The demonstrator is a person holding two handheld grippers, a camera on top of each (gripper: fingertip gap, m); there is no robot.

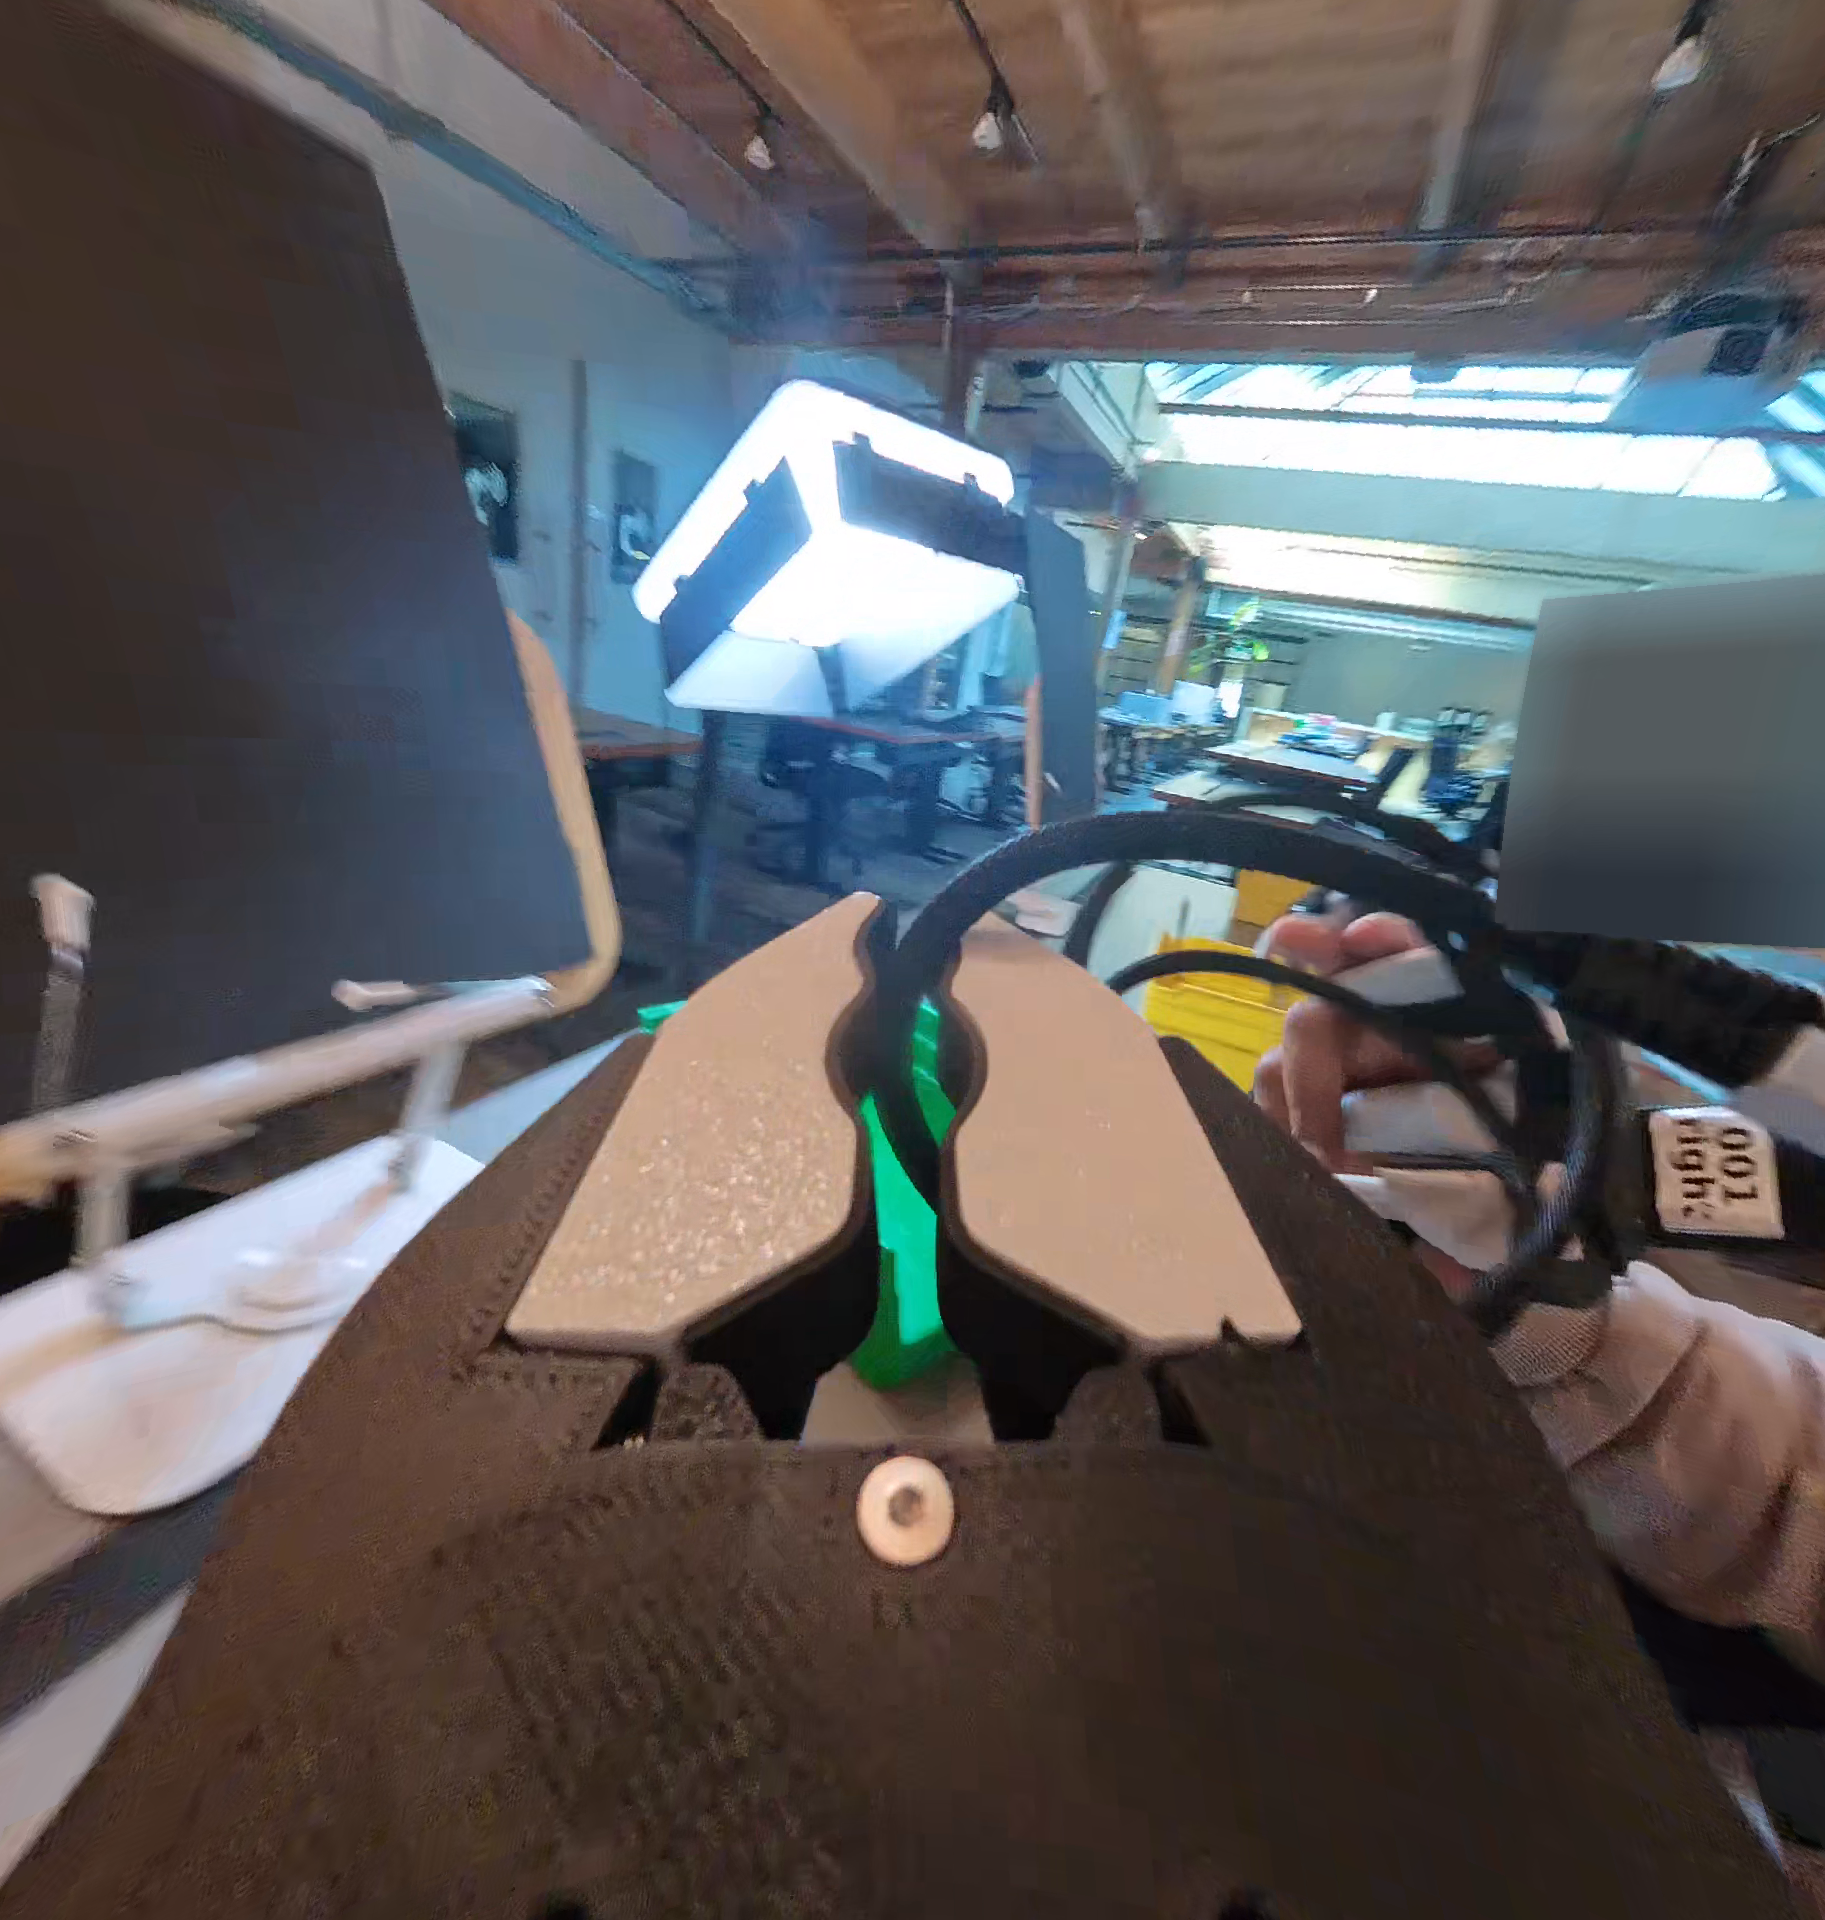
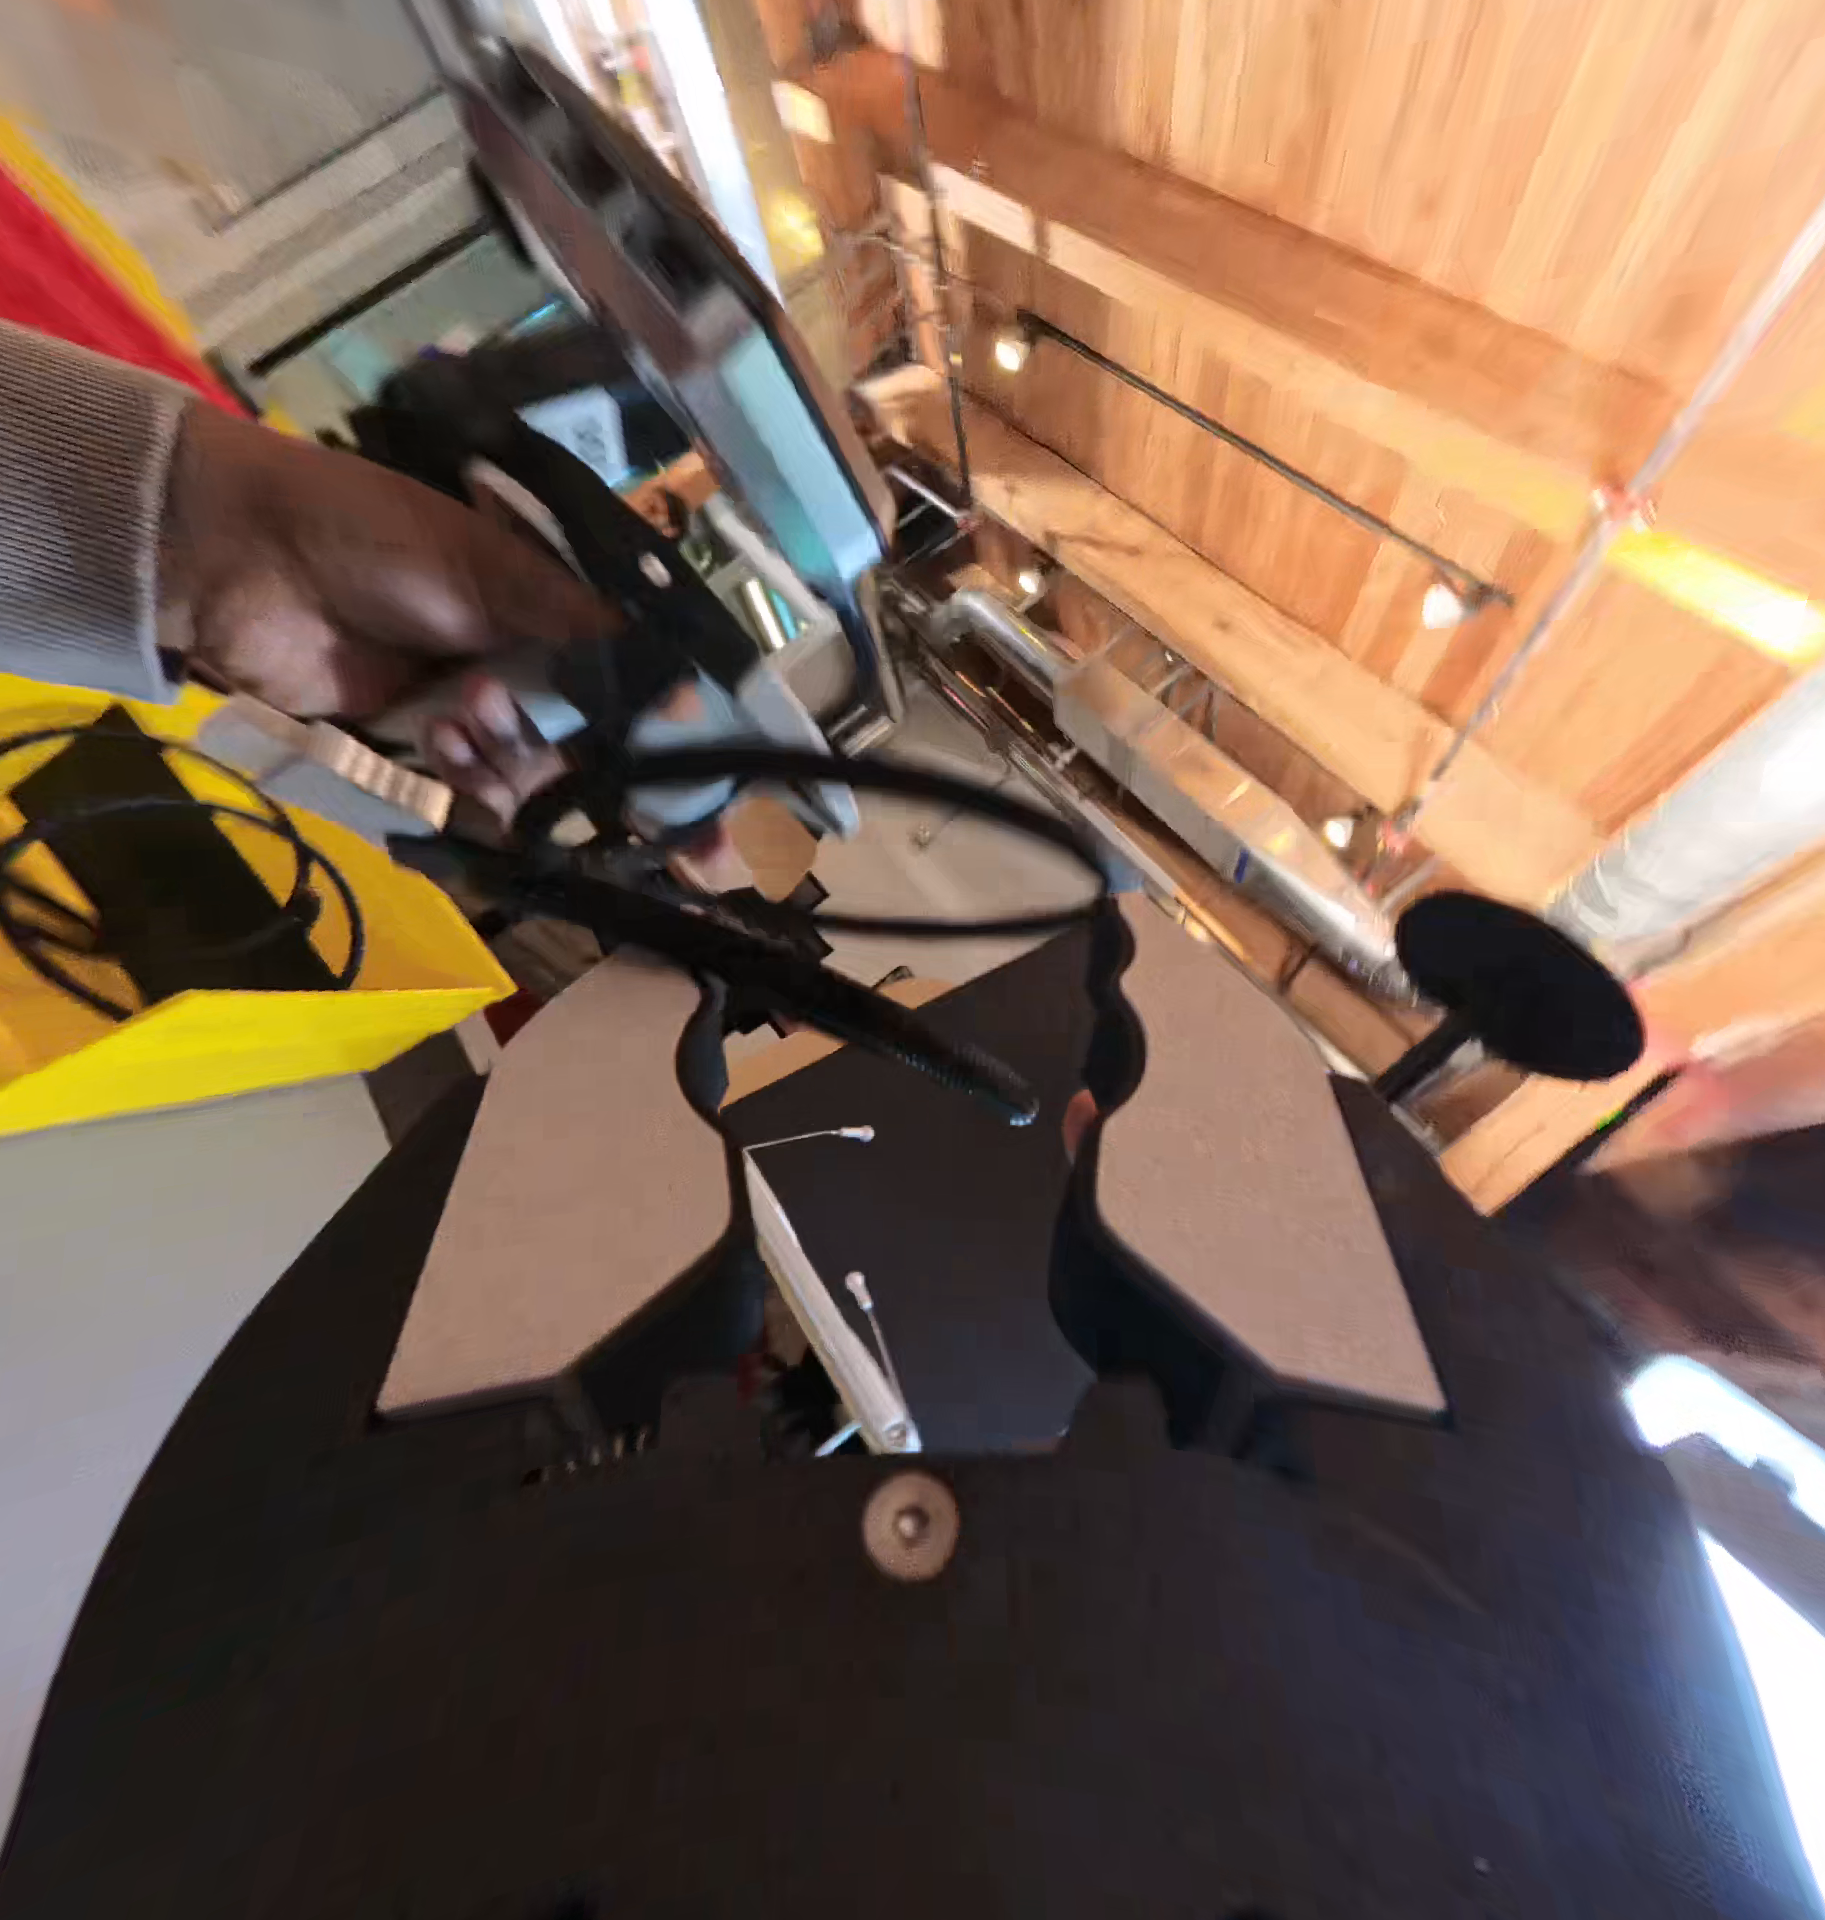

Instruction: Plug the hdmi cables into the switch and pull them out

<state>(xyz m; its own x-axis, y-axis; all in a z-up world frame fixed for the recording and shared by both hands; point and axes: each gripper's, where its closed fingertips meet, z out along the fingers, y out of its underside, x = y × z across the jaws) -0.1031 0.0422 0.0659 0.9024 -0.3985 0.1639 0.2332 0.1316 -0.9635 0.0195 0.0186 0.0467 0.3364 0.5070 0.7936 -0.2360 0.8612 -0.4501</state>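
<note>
Pinching a black braided HDMI cable between its grey textured fingers, the left gripper is raised well above the work surface. Right gripper: spread, nothing pinched; a black ribbed connector end is seen passing between its tips. Yellow plastic bin, near left, with further black cables coiled inside. Switch: not seen. Risks judged: cable slipped from a thin pinch; loops snagged on a hand; connector misaligned once presented.
</note>
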